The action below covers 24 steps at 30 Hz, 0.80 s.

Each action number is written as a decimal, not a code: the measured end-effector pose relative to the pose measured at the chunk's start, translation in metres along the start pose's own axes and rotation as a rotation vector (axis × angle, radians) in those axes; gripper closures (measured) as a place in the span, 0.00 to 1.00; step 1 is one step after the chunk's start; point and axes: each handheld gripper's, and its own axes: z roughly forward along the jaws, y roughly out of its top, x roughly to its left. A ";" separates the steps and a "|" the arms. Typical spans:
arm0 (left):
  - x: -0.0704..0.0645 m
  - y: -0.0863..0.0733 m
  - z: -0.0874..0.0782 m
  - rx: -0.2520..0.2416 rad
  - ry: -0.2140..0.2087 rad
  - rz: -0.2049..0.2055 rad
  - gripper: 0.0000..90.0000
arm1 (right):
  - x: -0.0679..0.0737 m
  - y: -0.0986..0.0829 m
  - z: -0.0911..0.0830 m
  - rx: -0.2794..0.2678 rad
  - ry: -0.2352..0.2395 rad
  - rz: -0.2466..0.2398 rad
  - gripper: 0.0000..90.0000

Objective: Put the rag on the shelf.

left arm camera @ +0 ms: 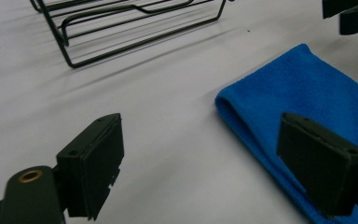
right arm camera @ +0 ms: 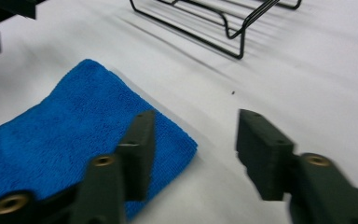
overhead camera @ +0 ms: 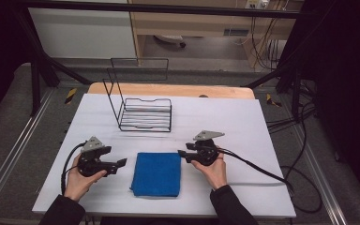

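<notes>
Flanking: two grippers set either side of the cloth, likely lined up to take opposite edges.
Left gripper (overhead camera: 120,163): jaws spread wide, nothing between them; one jaw hangs over the cloth's edge, poised for a pinch.
Blue cloth (overhead camera: 157,173): folded into a rectangle, flat on the white table (overhead camera: 243,122) between the grippers; nappy pile, rounded fold edge.
Right gripper (overhead camera: 182,153): jaws apart, empty, at the cloth's far corner.
Wire rack (overhead camera: 146,114): beyond the cloth, well apart, empty.
</notes>
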 end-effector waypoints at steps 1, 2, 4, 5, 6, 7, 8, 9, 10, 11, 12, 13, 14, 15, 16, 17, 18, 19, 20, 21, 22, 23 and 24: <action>-0.002 0.004 0.003 0.008 0.004 0.001 0.18 | -0.001 -0.001 -0.005 -0.010 0.001 -0.001 0.46; -0.005 0.007 0.007 0.012 0.003 -0.002 0.20 | -0.003 -0.002 -0.009 -0.025 -0.001 -0.003 0.42; -0.008 0.014 0.016 0.032 0.003 -0.006 0.23 | -0.006 -0.006 -0.016 -0.040 -0.007 -0.001 0.33; -0.010 0.016 0.022 0.045 0.001 -0.011 0.25 | -0.007 -0.009 -0.019 -0.043 -0.009 0.005 0.30; -0.011 0.019 0.028 0.056 -0.003 -0.017 0.27 | -0.009 -0.012 -0.022 -0.046 -0.014 0.003 0.27; -0.012 0.020 0.033 0.069 -0.010 -0.026 0.28 | -0.010 -0.015 -0.024 -0.043 -0.016 0.008 0.23; -0.012 0.022 0.038 0.085 -0.013 -0.035 0.30 | -0.011 -0.019 -0.026 -0.037 -0.014 0.019 0.21; -0.013 0.023 0.043 0.098 -0.012 -0.038 0.33 | -0.013 -0.022 -0.027 -0.031 -0.012 0.026 0.21; -0.013 0.023 0.048 0.108 -0.003 -0.038 0.35 | -0.014 -0.025 -0.028 -0.024 -0.011 0.032 0.20; -0.012 0.023 0.052 0.119 0.003 -0.043 0.38 | -0.015 -0.027 -0.028 -0.018 -0.017 0.029 0.19; -0.011 0.023 0.055 0.126 0.005 -0.048 0.42 | -0.016 -0.029 -0.028 -0.011 -0.017 0.035 0.18; -0.010 0.022 0.058 0.134 0.003 -0.050 0.46 | -0.017 -0.030 -0.028 -0.006 -0.014 0.038 0.17; -0.009 0.021 0.061 0.144 -0.003 -0.051 0.50 | -0.017 -0.030 -0.028 -0.005 -0.013 0.041 0.17; -0.009 0.020 0.064 0.154 -0.009 -0.052 0.53 | -0.017 -0.030 -0.027 -0.007 -0.010 0.045 0.17; -0.009 0.020 0.066 0.160 -0.014 -0.050 0.57 | -0.017 -0.030 -0.027 -0.011 -0.005 0.048 0.16; -0.009 0.020 0.067 0.163 -0.024 -0.051 0.59 | -0.017 -0.030 -0.027 -0.012 -0.001 0.052 0.16; -0.010 0.019 0.069 0.164 -0.035 -0.052 0.61 | -0.017 -0.030 -0.026 -0.015 0.003 0.052 0.16; -0.011 0.019 0.070 0.167 -0.044 -0.053 0.63 | -0.017 -0.030 -0.026 -0.015 0.003 0.054 0.16; -0.013 0.019 0.072 0.169 -0.047 -0.052 0.65 | -0.017 -0.030 -0.026 -0.014 0.002 0.055 0.15; -0.014 0.018 0.073 0.171 -0.047 -0.046 0.66 | -0.017 -0.030 -0.026 -0.013 0.003 0.056 0.15; -0.016 0.018 0.074 0.171 -0.045 -0.041 0.67 | -0.017 -0.030 -0.026 -0.013 0.003 0.054 0.15; -0.017 0.017 0.074 0.172 -0.043 -0.037 0.69 | -0.016 -0.030 -0.026 -0.012 0.005 0.058 0.15; -0.017 0.017 0.075 0.172 -0.042 -0.038 0.70 | -0.016 -0.030 -0.026 -0.011 0.006 0.060 0.15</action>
